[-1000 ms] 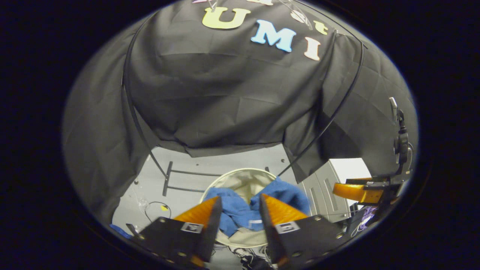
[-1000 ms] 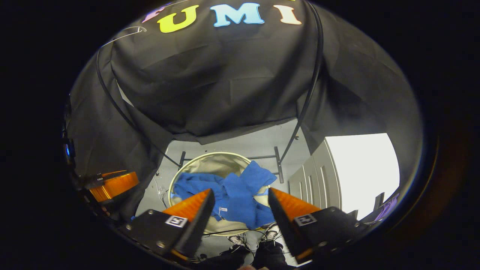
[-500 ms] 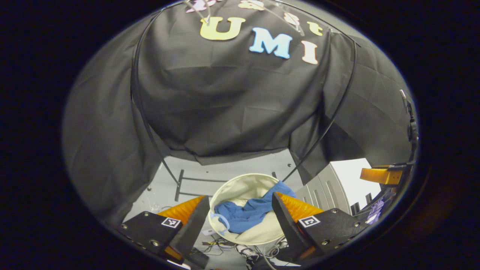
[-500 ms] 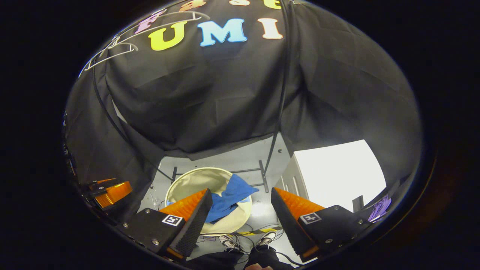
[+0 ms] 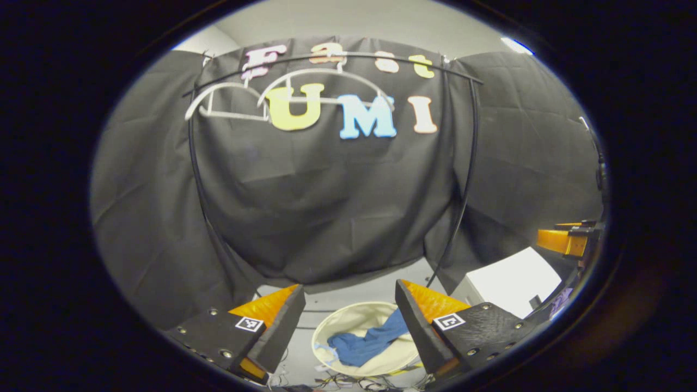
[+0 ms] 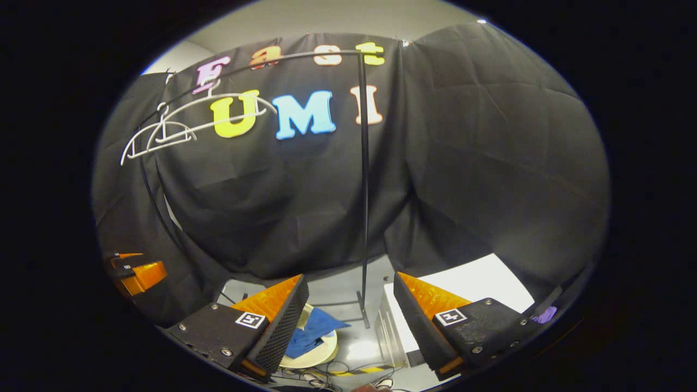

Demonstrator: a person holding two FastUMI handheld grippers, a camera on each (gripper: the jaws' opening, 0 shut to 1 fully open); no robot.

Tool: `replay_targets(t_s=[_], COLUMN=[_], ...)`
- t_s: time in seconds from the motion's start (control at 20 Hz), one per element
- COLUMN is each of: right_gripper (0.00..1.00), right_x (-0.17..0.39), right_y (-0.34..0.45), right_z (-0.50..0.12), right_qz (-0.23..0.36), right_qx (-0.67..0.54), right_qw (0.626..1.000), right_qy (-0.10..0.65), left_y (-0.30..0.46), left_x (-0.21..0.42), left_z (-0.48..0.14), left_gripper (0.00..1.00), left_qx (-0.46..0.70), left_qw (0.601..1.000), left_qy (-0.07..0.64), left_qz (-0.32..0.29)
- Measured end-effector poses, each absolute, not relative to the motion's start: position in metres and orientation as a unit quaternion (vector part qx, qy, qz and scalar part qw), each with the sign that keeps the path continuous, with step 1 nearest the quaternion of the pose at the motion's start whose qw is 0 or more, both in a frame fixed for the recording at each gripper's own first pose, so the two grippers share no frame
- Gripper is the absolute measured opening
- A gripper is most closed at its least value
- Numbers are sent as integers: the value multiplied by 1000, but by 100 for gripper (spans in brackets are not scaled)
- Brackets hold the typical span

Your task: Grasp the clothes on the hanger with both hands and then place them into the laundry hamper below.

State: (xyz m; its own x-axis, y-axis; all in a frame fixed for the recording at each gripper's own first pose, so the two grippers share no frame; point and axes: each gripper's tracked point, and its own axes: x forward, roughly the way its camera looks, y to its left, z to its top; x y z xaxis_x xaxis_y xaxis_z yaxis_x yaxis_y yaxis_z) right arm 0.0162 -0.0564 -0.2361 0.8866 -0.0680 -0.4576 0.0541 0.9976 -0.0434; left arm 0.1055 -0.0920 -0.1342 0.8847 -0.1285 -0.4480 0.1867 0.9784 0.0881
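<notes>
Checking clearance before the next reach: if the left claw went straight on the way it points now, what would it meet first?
Probably the black cloth wall behind the clothes rail. The open left claw points above the hamper, though depth is hard to judge.

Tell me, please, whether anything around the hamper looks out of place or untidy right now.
One thing: the blue garment lies in the laundry hamper, but one end drapes over the rim on the right rather than sitting fully inside.
</notes>
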Motion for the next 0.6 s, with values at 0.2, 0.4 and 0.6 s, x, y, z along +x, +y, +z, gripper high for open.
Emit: replay_targets(t_s=[0.2,0.4,0.6], right_gripper=[94,97,96], right_x=[21,21,24], right_y=[-89,-110,-124], right_z=[-170,-109,-67], right_qz=[-17,6,14], right_qx=[-22,-6,3], right_qw=[988,997,1000], right_qy=[150,72,22], left_y=[-127,-143,-145], left_x=[101,72,46], left_z=[-42,34,89], left_gripper=[97,97,97], left_qx=[51,46,26], left_qw=[985,995,998], left_qy=[155,89,42], left_qz=[-50,-11,33])
